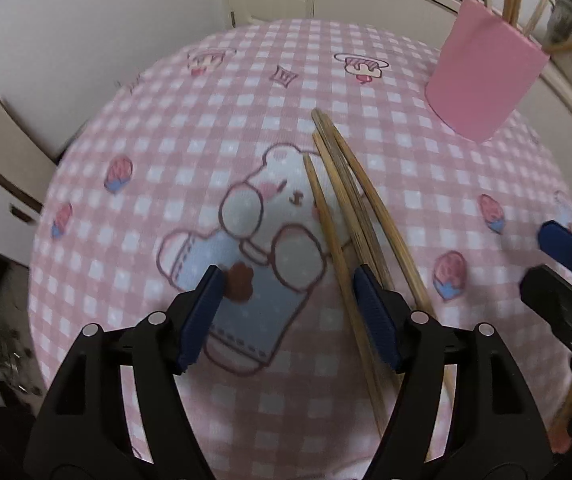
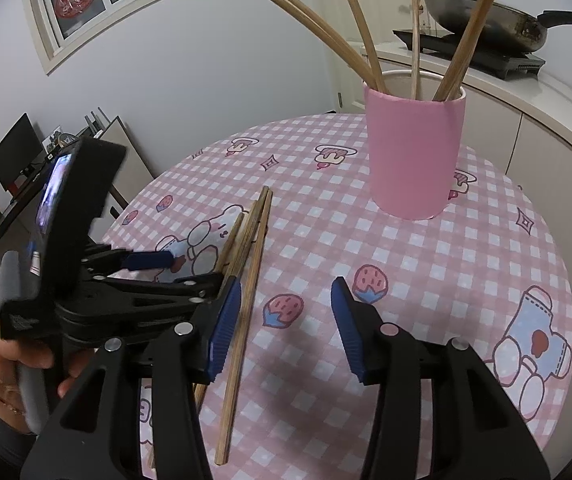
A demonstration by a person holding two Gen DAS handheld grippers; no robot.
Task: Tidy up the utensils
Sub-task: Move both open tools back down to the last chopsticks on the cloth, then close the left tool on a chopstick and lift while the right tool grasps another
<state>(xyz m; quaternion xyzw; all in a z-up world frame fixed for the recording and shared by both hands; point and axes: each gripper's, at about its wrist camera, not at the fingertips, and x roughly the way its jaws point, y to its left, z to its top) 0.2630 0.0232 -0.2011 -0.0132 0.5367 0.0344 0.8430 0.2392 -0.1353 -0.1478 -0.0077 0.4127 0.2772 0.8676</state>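
Observation:
Several wooden chopsticks [image 1: 350,204] lie in a loose bundle on the pink checked tablecloth; they also show in the right wrist view [image 2: 250,252]. A pink cup [image 2: 414,152] stands upright at the back and holds several more chopsticks [image 2: 342,40]; it also shows in the left wrist view [image 1: 482,72]. My left gripper [image 1: 286,292] is open and empty, low over the cloth, its right finger beside the bundle. My right gripper [image 2: 286,328] is open and empty, just right of the bundle. The left gripper [image 2: 194,272] shows in the right wrist view.
The round table [image 2: 486,280] carries a cartoon-print cloth. A counter with a wok [image 2: 486,20] on a cooktop runs behind the cup. A cabinet [image 1: 2,176] and floor clutter lie beyond the table's left edge.

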